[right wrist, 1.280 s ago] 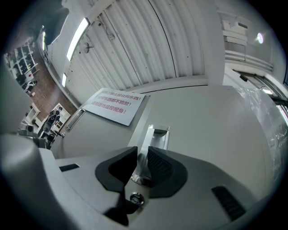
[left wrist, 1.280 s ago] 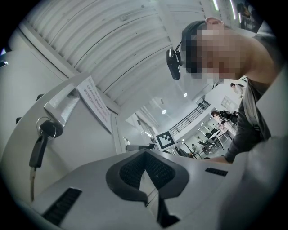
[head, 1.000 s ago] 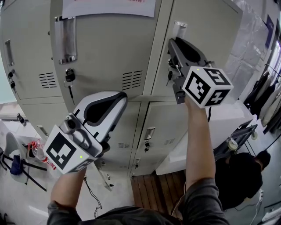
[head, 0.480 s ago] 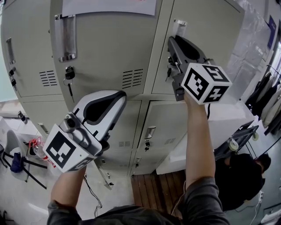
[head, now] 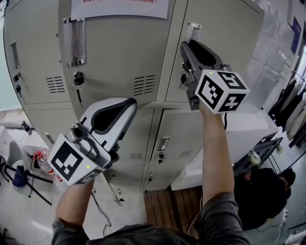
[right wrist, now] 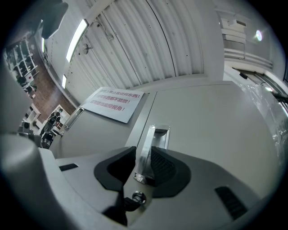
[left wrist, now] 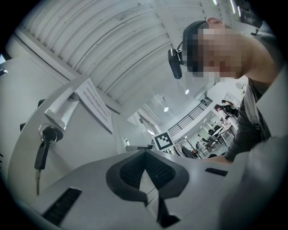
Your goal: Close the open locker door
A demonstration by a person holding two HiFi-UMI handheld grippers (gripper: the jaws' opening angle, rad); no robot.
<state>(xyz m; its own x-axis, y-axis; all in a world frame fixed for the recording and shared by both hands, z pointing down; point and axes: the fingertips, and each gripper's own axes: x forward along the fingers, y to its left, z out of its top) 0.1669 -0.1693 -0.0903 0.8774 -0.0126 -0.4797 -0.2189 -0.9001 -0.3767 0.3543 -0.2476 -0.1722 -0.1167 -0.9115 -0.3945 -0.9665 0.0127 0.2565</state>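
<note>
At the upper right of the locker bank stands the locker door [head: 229,48], just right of the neighbouring door [head: 119,52] that bears a paper notice [head: 119,7]. It is a tall panel with its long axis upright, and its flat face is turned toward the person. Its left edge runs beside the neighbour's right edge with only a narrow seam between. Whether it sits fully home cannot be told.

The door is plain pale grey metal, smooth and unmarked across its face. A bright chrome handle [right wrist: 153,137] is set in a recess near its left edge, its strip also running up and down. Just below the handle is a lock with a key [right wrist: 137,196] in it.

The right gripper [head: 190,45] is raised to the far side against this door. Its jaws have just been opening. The handle stands between the dark pads [right wrist: 164,168], which lie close on either side without a clear pinch.

The left gripper [head: 125,104] hangs nearer and lower, in front of the neighbouring door's lower edge. Its jaws are pressed together at the tips with nothing between them.

The neighbouring door has its own chrome handle [head: 74,43], a hanging key [head: 78,81] and vent slots [head: 143,86].
</note>
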